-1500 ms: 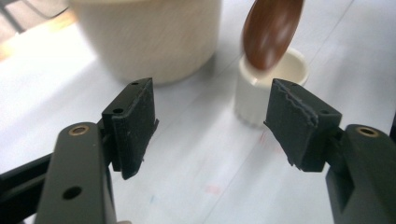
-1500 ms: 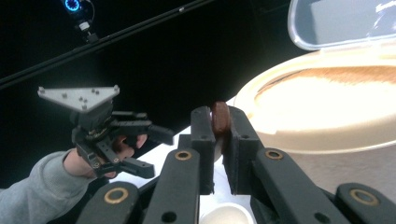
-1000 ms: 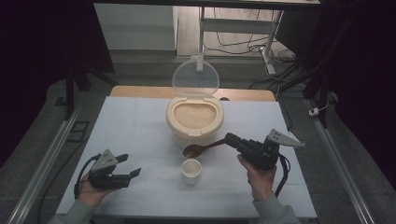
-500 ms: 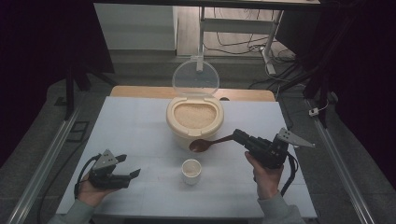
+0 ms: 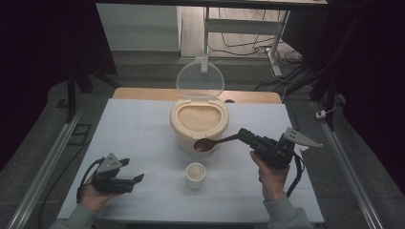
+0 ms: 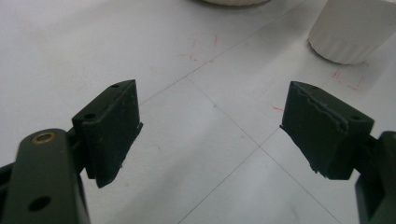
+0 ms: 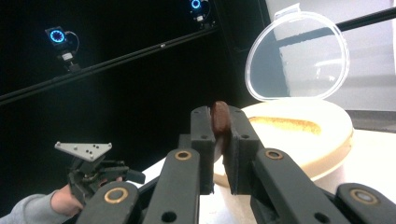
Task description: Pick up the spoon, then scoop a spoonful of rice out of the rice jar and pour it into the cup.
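A cream rice container (image 5: 181,125) full of rice stands mid-table, its clear lid (image 5: 199,78) tipped up. In front of it sits a small white cup (image 5: 196,174). My right gripper (image 5: 243,134) is shut on the handle of a brown spoon (image 5: 210,142), and the spoon's bowl hangs by the container's front wall. The right gripper view has the spoon (image 7: 219,114) edge-on, clamped at the right gripper's (image 7: 219,122) tips. My left gripper (image 5: 134,170) rests at the front left. Its jaws have just been opening, and nothing lies between them in the left gripper view (image 6: 210,126).
The white table (image 5: 133,124) has thin pencil lines and red marks. The cup (image 6: 355,28) stands ahead and right of the left gripper's jaws. Metal rails run along both table sides, and dark floor with cables lies behind.
My right gripper has lifted the spoon from beside the cup, up and to the right, to the container's front wall. The left hand has stayed in place.
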The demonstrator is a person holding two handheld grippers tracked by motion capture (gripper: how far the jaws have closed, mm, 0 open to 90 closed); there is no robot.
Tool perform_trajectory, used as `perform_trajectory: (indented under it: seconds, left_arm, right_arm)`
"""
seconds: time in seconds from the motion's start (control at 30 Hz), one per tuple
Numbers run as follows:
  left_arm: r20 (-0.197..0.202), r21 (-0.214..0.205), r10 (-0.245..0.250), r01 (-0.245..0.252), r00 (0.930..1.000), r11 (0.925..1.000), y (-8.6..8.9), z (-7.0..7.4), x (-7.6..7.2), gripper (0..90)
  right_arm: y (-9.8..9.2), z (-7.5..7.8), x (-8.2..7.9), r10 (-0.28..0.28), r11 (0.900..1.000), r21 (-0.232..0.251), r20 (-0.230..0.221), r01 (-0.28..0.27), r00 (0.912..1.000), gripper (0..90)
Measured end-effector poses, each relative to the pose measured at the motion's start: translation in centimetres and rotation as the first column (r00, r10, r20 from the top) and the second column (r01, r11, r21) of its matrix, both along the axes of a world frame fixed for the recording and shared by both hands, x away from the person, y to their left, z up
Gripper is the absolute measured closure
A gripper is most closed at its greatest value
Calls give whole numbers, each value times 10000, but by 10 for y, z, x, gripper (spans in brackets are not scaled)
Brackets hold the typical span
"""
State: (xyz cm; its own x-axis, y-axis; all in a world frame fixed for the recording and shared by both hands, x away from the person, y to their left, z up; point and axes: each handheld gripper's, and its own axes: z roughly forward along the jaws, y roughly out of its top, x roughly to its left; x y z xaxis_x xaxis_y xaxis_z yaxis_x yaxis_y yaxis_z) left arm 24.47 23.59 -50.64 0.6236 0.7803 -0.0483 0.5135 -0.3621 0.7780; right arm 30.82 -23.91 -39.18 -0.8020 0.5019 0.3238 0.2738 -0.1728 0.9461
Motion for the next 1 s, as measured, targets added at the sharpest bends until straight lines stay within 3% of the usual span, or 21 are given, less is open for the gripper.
perform_trajectory:
  seconds: [0.3, 0.53, 0.6, 0.73, 1.0]
  left_arm:
    - [-33, -3, -44, 44, 10000, 10000, 0, 0, 1, 191]
    - [-101, 1, -121, 121, 9999, 9999, -1, -1, 1, 189]
    - [-128, 17, -147, 147, 9998, 9999, -2, -1, 1, 187]
    - [-185, 38, -185, 186, 9997, 9998, -3, -2, 2, 187]
    - [-177, -1, -182, 182, 9997, 9998, -3, -1, 1, 187]
  right_arm:
    - [5, 12, 11, -181, 9998, 23, 141, 180, 9997, 831]
    - [5, 21, 30, -924, 9957, -88, 202, 926, 9955, 831]
    - [4, 26, 41, -1321, 9912, -67, 166, 1322, 9911, 832]
    - [5, 32, 50, -1579, 9873, -125, 193, 1581, 9873, 831]
    - [15, 40, 64, -2124, 9736, -757, 447, 2154, 9761, 831]
